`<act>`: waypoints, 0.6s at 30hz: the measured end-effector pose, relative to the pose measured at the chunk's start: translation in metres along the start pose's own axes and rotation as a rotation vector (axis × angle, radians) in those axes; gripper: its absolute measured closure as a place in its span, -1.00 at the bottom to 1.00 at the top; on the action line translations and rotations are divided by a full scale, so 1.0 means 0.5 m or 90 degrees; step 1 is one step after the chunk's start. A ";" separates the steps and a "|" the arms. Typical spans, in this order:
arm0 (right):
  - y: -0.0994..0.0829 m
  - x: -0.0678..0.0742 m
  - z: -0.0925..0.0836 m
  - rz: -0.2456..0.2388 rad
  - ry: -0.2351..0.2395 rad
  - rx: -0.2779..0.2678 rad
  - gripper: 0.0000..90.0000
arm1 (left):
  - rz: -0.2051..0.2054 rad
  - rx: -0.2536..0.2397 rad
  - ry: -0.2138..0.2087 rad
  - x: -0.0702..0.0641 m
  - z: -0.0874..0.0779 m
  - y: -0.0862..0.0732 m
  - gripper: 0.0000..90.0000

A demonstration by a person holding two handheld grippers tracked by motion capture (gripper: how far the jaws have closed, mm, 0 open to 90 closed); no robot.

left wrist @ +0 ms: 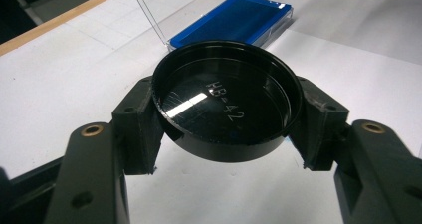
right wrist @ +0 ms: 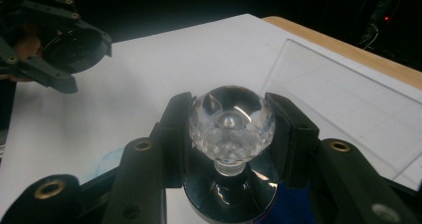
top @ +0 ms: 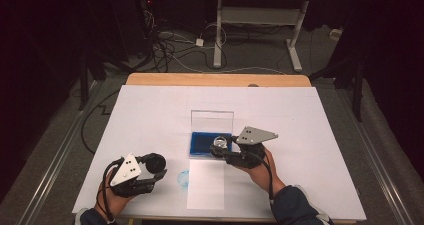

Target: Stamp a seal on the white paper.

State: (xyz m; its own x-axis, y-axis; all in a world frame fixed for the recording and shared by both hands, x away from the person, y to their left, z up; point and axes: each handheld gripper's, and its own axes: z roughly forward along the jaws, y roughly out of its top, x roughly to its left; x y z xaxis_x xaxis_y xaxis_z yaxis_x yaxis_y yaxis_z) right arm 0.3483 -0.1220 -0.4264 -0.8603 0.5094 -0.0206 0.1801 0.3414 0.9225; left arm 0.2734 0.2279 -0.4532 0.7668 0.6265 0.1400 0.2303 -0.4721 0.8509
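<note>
Grippers, two, each loaded. We list the left gripper (top: 159,176) first, low on the near left of the white table (top: 150,115): its jaws are clamped across the rim of a shallow black round cap (left wrist: 226,107), hollow side up, marked in white, lifted clear of the surface. Next out, the right gripper (top: 218,150), pinching a clear faceted glass ball (right wrist: 232,122) at its widest part; below the ball we see a short neck and a dark round base (right wrist: 231,189), so the long axis runs upright between the jaws. We judge ball and base one piece, though we cannot tell for sure. It hangs over the near edge of the blue-lined case (top: 207,142), whose clear lid (top: 212,120) stands open behind. Cap lies left of and nearer than the ball, well apart; the right hand is nearer the case. Between them: a faint blue smudge (top: 183,177) and a paper sheet (top: 205,185), both flat, neither an obstacle. The standing lid blocks approach from the far side.
</note>
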 end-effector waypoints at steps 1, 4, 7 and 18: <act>-0.002 0.004 0.001 0.002 0.003 0.001 0.26 | 0.002 0.000 0.001 -0.001 0.000 0.000 -0.20; -0.009 0.017 0.009 -0.003 0.018 0.006 0.26 | 0.001 -0.002 0.005 0.000 -0.002 0.000 -0.20; -0.015 0.030 0.015 -0.002 0.031 0.009 0.26 | 0.000 -0.003 0.005 0.000 -0.003 0.000 -0.20; -0.043 0.062 0.035 -0.009 0.067 0.039 0.26 | 0.002 -0.002 0.002 -0.002 -0.001 0.001 -0.20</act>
State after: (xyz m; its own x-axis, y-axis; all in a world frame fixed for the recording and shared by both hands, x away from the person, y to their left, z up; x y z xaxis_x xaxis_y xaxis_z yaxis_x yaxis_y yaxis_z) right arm 0.3263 -0.0998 -0.4538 -0.9076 0.4197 0.0098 0.1932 0.3969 0.8973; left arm 0.2726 0.2275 -0.4524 0.7654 0.6273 0.1440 0.2266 -0.4721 0.8519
